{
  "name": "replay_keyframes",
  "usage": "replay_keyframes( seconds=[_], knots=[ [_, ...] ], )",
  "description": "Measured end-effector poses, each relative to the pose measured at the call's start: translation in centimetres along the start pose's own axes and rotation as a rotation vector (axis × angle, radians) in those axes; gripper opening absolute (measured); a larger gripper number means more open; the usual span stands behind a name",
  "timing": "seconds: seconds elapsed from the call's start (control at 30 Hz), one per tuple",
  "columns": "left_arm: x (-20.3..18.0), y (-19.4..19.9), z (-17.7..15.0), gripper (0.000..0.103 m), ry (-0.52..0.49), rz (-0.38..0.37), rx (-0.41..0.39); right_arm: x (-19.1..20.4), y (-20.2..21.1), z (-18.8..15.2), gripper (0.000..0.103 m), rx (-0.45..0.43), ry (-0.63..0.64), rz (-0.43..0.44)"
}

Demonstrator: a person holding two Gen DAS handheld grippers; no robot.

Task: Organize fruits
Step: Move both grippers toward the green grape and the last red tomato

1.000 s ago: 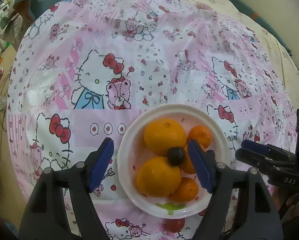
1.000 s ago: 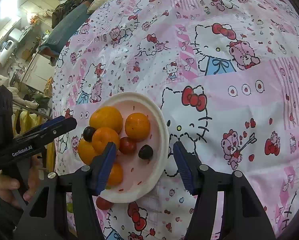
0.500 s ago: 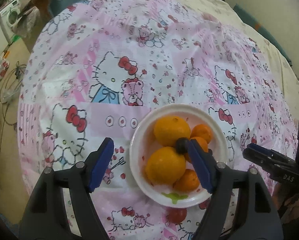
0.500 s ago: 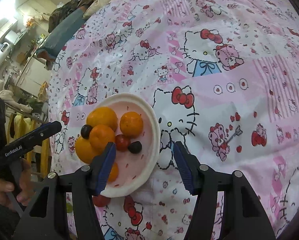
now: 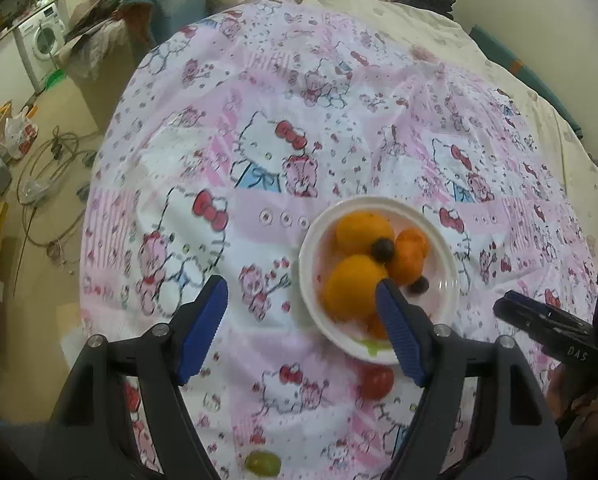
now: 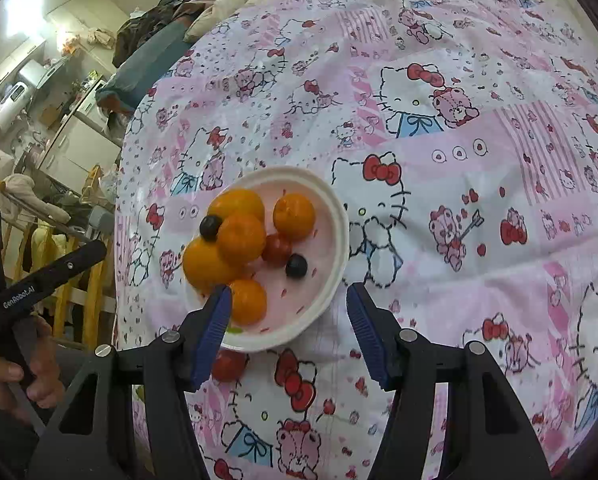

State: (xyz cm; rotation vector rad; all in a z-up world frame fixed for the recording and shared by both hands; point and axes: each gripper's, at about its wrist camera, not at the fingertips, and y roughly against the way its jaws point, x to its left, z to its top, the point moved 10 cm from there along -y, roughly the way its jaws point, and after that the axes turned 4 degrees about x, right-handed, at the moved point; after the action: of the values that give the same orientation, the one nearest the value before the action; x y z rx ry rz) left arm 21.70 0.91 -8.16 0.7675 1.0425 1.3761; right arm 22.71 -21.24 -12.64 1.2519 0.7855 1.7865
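White plate of fruit on a cartoon-print pink cloth, seen from both wrist cameras.

The plate (image 6: 331, 280) lies on the cloth (image 6: 479, 200) toward its near edge and carries several oranges (image 6: 241, 237), a cherry tomato (image 6: 277, 250) and two dark grapes (image 6: 296, 266). A second cherry tomato (image 6: 229, 364) lies on the cloth just beside the plate's near rim; a green grape (image 5: 263, 463) lies nearer the cloth's near edge. The left gripper (image 5: 303, 322) and right gripper (image 6: 289, 326) hover above with jaws apart and nothing between them. A hand (image 6: 15, 380) holds the left gripper.
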Motion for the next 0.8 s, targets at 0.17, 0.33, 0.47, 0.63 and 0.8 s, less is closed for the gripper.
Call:
replay_keyframes(
  seconds=[0.17, 0.33, 0.47, 0.63, 0.8],
  knots=[
    [0.8, 0.3, -2.9, 0.073, -0.011, 0.019, 0.038, 0.3, 0.7, -1.6, 0.062, -0.023, -0.016, -0.011],
    [1.8, 0.2, -6.2, 0.073, -0.009, 0.013, 0.09, 0.9, 0.1, -3.3, 0.062, 0.004, -0.021, -0.012],
    [3.4, 0.3, -8.3, 0.073, 0.029, 0.009, 0.103, 1.4, -1.6, -4.7, 0.062, 0.052, 0.005, -0.039],
    [5.0, -0.4, -11.6, 0.073, 0.03, 0.034, 0.162, 2.0, -2.6, -5.4, 0.062, 0.084, 0.031, -0.05],
    [3.8, -1.7, -16.1, 0.07, -0.051, 0.037, 0.23, 2.1, -2.9, -5.4, 0.062, 0.091, 0.021, -0.054]
  ],
)
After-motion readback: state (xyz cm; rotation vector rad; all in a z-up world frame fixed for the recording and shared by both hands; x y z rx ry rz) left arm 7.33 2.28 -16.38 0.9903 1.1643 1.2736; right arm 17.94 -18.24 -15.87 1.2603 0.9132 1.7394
